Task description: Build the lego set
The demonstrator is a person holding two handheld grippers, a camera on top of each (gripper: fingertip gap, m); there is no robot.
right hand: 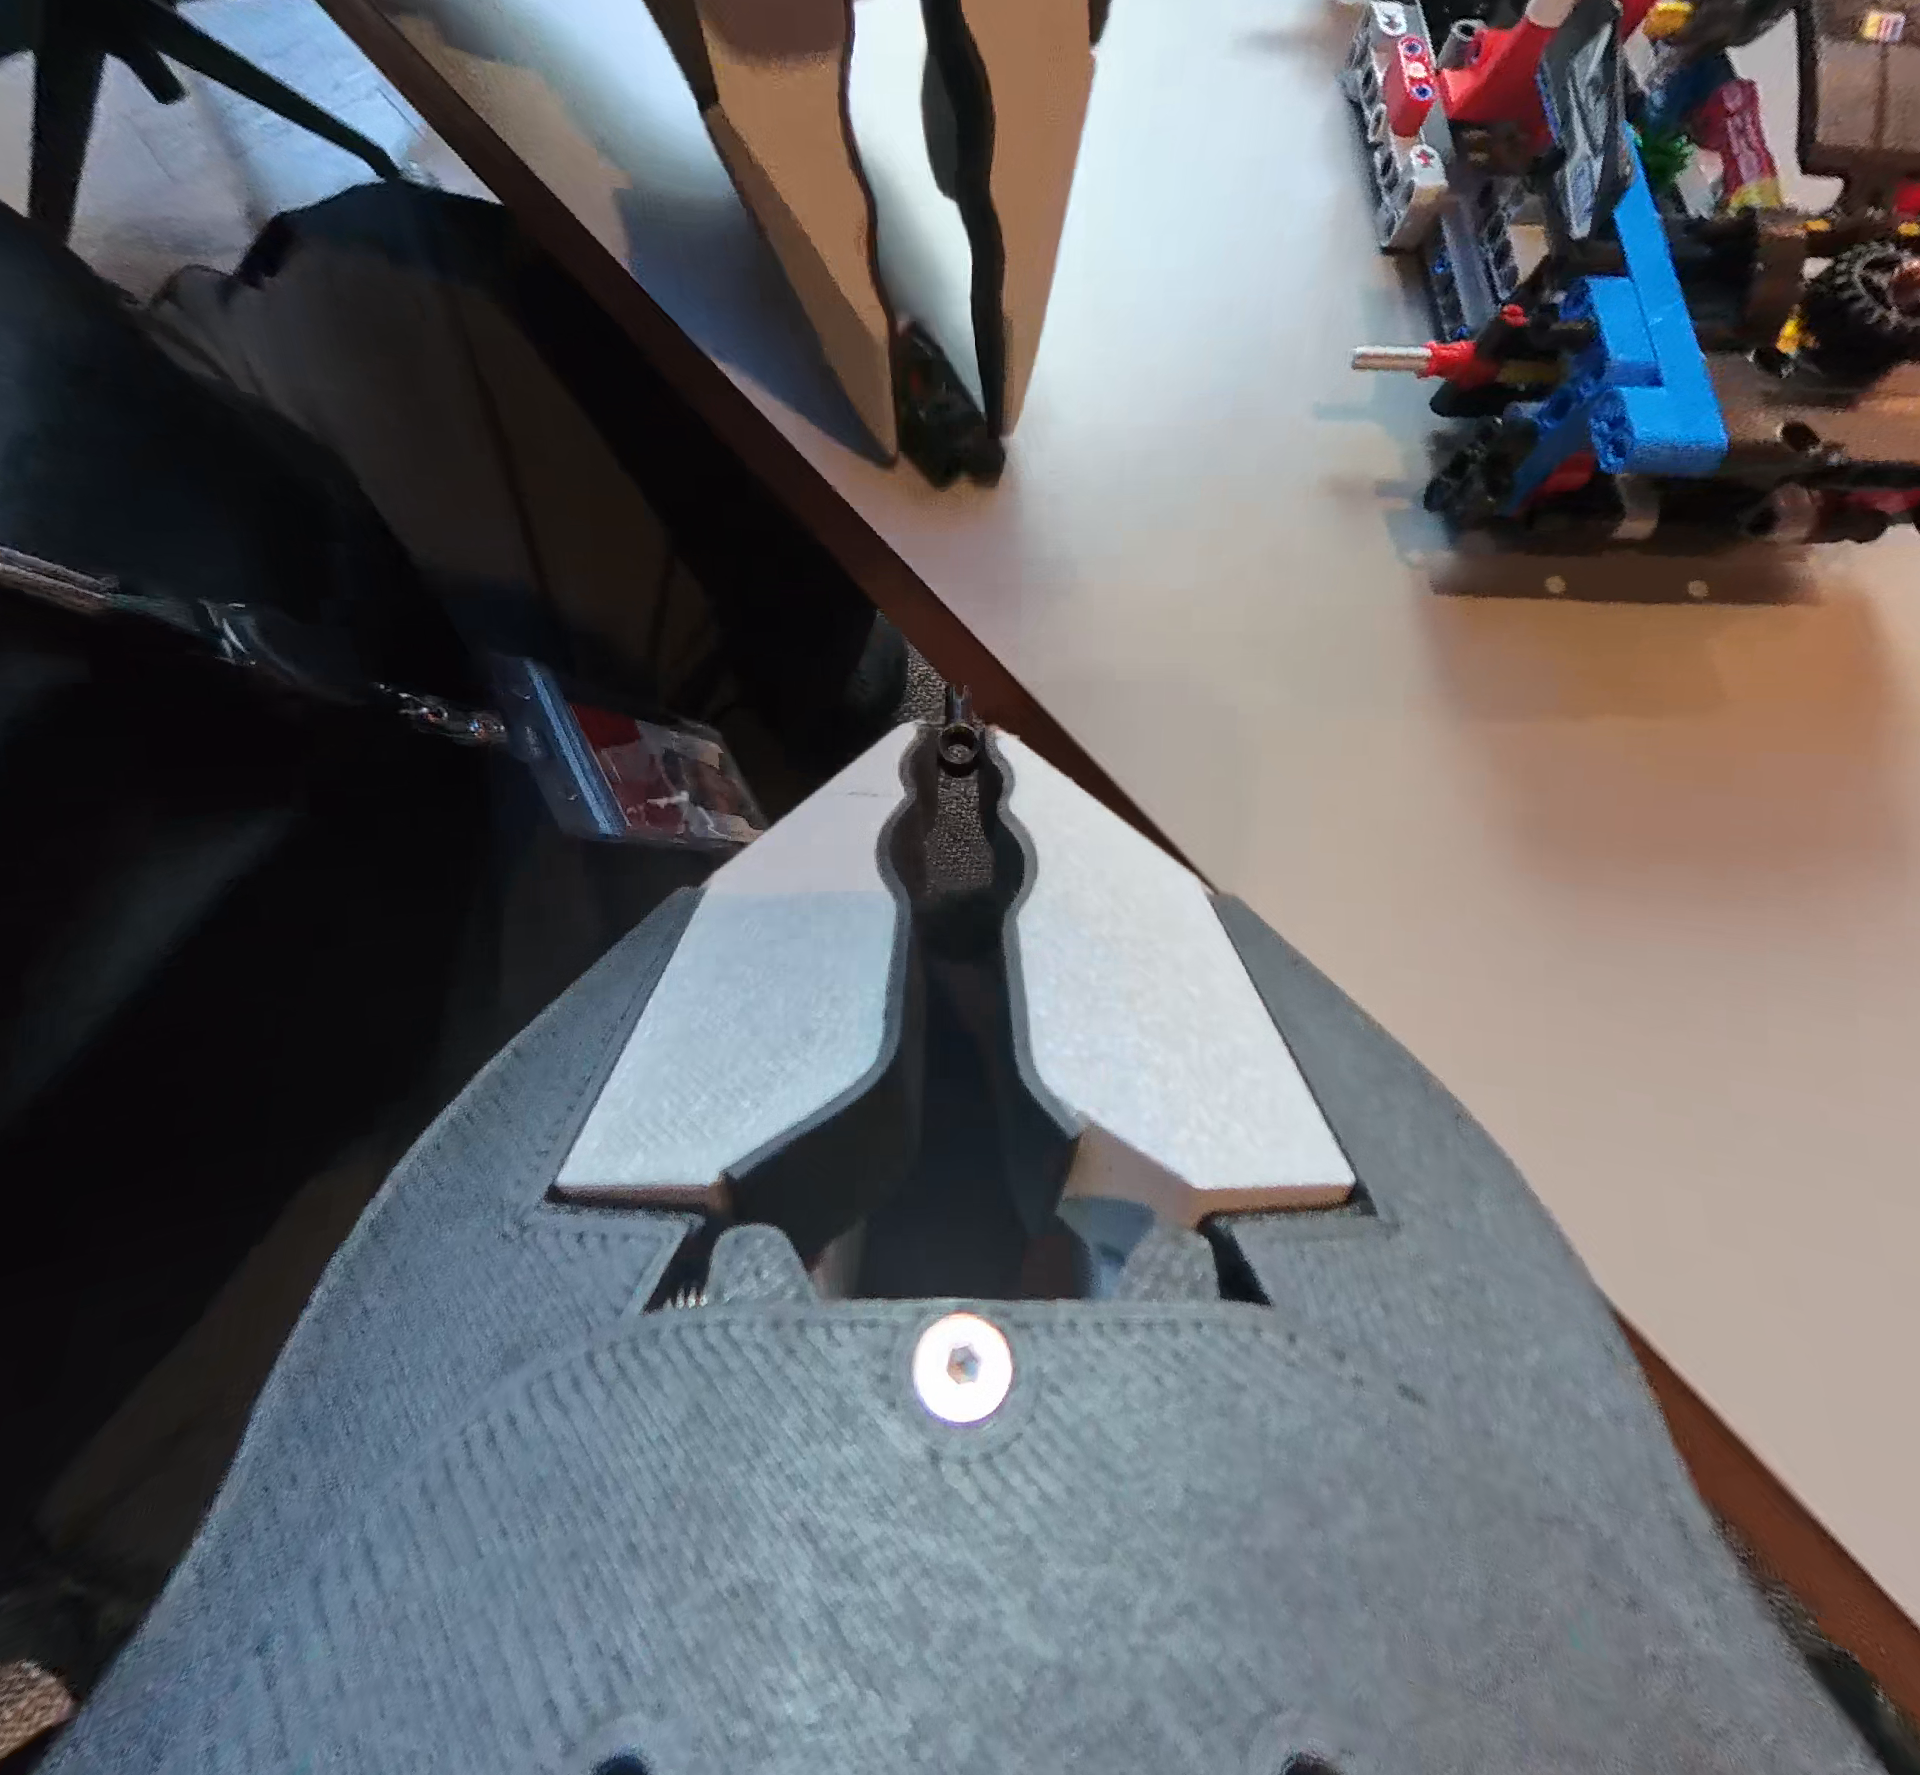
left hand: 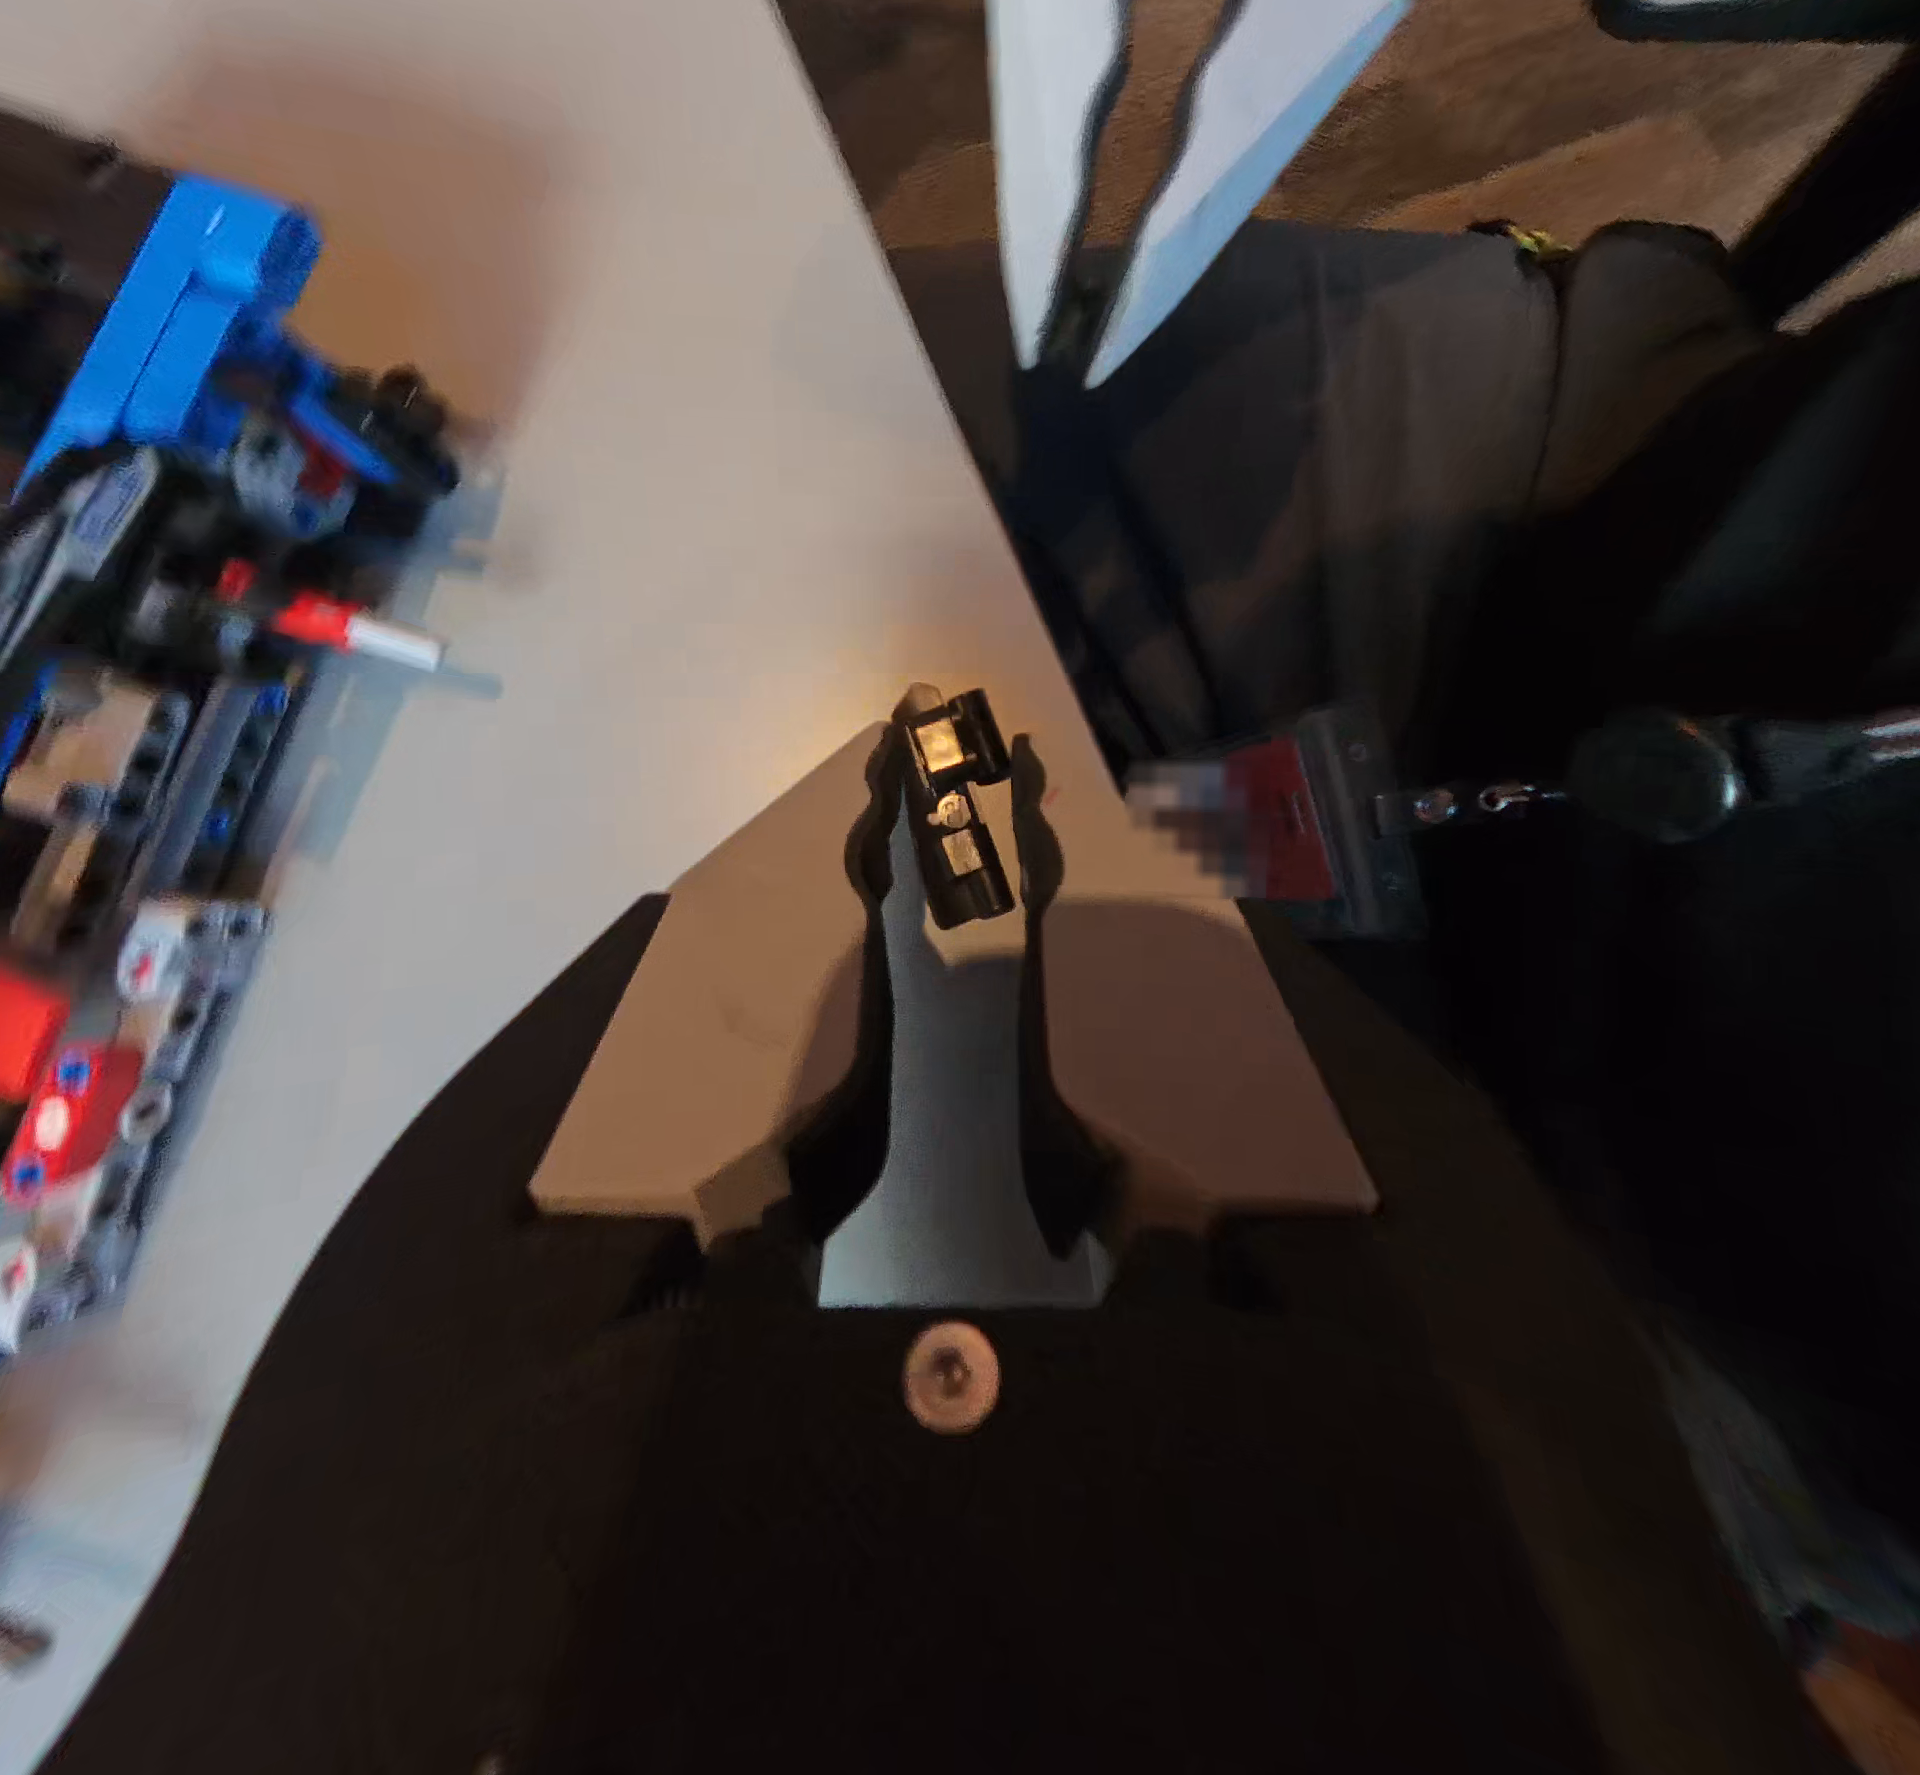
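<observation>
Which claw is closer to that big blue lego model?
Left, though not by much. The left claw grips a black piece over the table, beside the blue lego model. The right claw sits back at the table's edge.

I see a smooth matt white table (right hand: 1351, 894), a glossy black plastic lego piece (left hand: 956, 806), a rough layered matt black printed gripper body (right hand: 935, 1569), a shiny metal screw (right hand: 961, 1367), and a glossy plastic lego model (right hand: 1621, 354).

A pale table (right hand: 1351, 790) (dark-edged) stands over brown floor (left hand: 1507, 115), warmly lit.
</observation>
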